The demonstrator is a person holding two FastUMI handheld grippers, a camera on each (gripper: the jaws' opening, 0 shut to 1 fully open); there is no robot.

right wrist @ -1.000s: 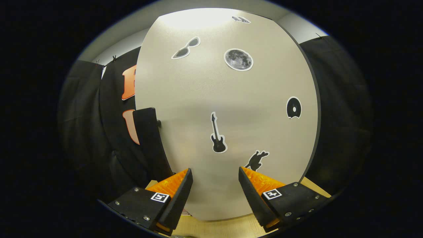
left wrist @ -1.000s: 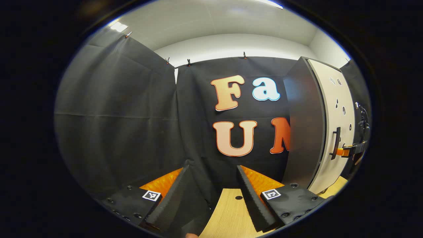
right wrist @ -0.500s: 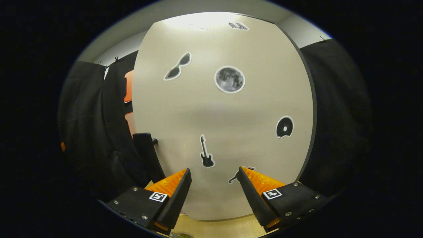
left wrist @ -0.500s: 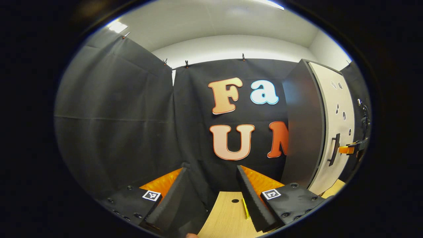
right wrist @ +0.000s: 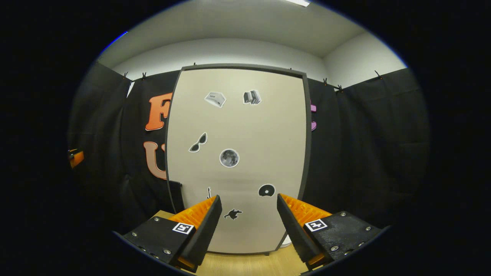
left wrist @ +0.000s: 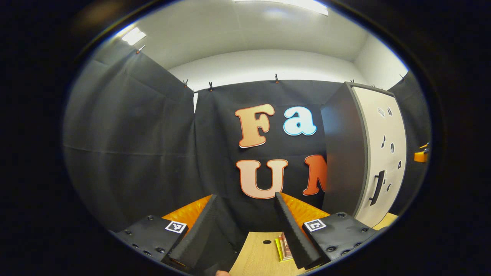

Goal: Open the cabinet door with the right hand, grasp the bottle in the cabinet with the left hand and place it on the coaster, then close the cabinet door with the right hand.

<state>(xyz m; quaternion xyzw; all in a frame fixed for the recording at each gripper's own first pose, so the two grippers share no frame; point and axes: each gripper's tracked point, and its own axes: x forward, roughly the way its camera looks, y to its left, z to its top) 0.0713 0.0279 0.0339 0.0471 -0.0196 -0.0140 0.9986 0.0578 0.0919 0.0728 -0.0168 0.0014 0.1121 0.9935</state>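
Door shut, both grippers standing clear of the cabinet — either the task is just starting or it is just ending; I cannot tell which.

The right gripper (right wrist: 247, 222) is facing the cabinet door (right wrist: 238, 126) square on, fingers spread wide with nothing between them, apart from the panel. The door is sitting flush in its frame; its handle (left wrist: 377, 187) is showing on the edge nearest the left gripper (left wrist: 245, 226), which is also spread and empty, hovering over the table (left wrist: 261, 257) well to the side of the cabinet (left wrist: 345, 153). The bottle and the coaster I cannot locate; some flat item (left wrist: 283, 247) is lying by the left fingers, unidentified. If opening is the step in hand, the right gripper is needing to shift toward the handle and pinch it.
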